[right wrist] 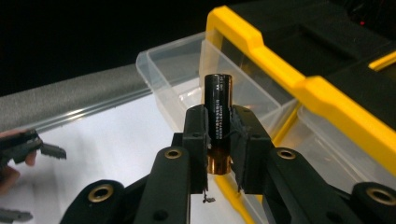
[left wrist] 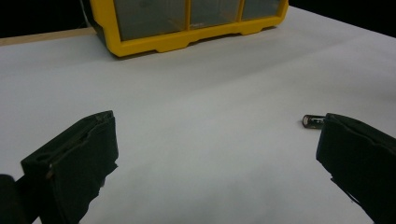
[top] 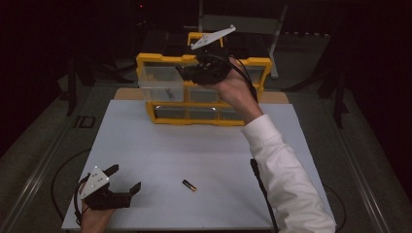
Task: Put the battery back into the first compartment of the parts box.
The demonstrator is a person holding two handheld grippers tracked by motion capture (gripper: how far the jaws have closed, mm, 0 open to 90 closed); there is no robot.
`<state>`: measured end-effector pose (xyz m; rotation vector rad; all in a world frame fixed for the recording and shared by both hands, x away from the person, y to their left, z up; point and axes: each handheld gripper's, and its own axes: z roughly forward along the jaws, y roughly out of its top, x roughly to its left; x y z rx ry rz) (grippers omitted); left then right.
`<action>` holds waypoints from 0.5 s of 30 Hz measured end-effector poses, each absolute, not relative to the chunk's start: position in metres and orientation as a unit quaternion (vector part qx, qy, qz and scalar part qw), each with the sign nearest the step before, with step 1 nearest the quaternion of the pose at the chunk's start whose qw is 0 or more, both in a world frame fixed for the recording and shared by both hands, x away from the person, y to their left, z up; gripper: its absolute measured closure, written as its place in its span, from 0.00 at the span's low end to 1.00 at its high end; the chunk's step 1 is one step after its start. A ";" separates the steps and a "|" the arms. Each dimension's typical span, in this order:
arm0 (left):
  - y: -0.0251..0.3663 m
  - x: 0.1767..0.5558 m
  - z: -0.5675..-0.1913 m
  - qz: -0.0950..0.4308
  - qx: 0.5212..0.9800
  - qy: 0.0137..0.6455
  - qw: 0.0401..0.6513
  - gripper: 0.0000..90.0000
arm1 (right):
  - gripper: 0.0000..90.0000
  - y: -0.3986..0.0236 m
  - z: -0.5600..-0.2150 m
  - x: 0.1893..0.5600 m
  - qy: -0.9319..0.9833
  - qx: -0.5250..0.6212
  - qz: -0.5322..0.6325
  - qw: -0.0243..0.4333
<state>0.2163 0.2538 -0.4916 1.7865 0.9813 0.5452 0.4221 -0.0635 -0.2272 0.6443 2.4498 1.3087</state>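
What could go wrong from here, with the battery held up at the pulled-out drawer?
1. The right gripper pinches the battery only near its lower end, so it could pivot or slip before release.
2. The clear drawer juts from the yellow organizer; a release off to the side might miss it, or a bump could tip it.
3. The second battery lies loose on the table and may roll.

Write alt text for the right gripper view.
The right tool clamps a black battery upright in front of a clear drawer pulled out of a yellow organizer.
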 end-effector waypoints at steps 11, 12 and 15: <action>0.254 0.216 -0.492 0.225 0.736 0.405 0.494 0.00 | 0.85 -0.048 -0.220 0.430 0.840 0.243 0.462 0.150; 0.254 0.216 -0.492 0.225 0.736 0.405 0.493 0.00 | 0.85 -0.046 -0.220 0.431 0.839 0.245 0.463 0.151; 0.255 0.216 -0.491 0.225 0.736 0.405 0.494 0.00 | 0.85 -0.042 -0.220 0.433 0.837 0.255 0.460 0.150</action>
